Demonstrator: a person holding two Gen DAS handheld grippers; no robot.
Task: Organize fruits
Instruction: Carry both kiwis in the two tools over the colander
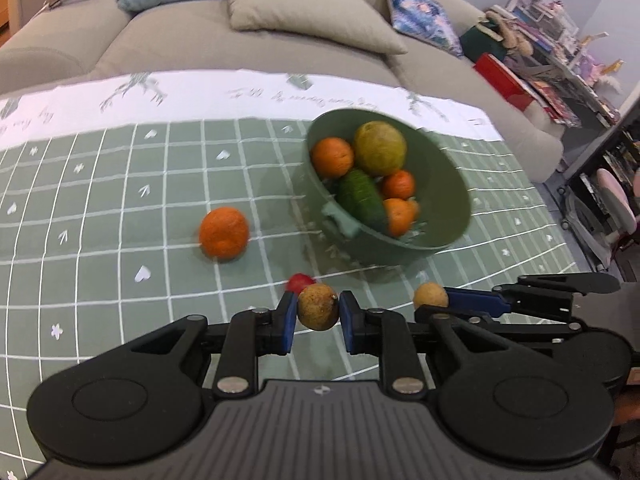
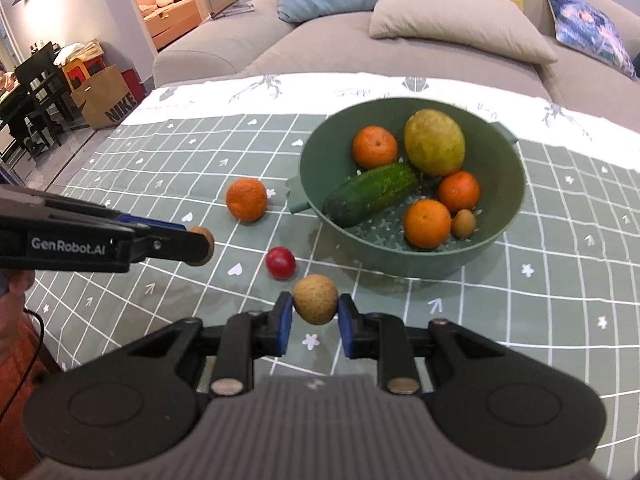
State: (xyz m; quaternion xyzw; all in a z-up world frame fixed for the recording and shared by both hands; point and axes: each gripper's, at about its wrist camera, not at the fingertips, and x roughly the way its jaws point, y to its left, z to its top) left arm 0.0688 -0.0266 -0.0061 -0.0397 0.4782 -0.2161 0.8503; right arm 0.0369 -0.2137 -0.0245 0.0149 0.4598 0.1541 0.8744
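A green colander bowl [image 2: 516, 184] on the checked tablecloth holds three oranges, a yellow-green fruit [image 2: 434, 142], a cucumber [image 2: 370, 194] and a small brown fruit [image 2: 464, 223]. It also shows in the left wrist view [image 1: 452, 200]. My left gripper [image 1: 318, 310] is shut on a small brown fruit [image 1: 318, 306]; it enters the right wrist view from the left, fruit [image 2: 205, 242] at its tip. My right gripper [image 2: 316, 312] is shut on another small brown fruit [image 2: 316, 298], also seen in the left wrist view [image 1: 430, 296]. A loose orange [image 2: 246, 199] and a red fruit [image 2: 281, 263] lie on the cloth.
A beige sofa [image 2: 320, 40] with several cushions stands behind the table. A paper bag [image 2: 106, 98] and dark chairs stand at the far left. Shelves with books [image 1: 552, 52] are at the right. The table's far edge [image 2: 280, 84] is white cloth.
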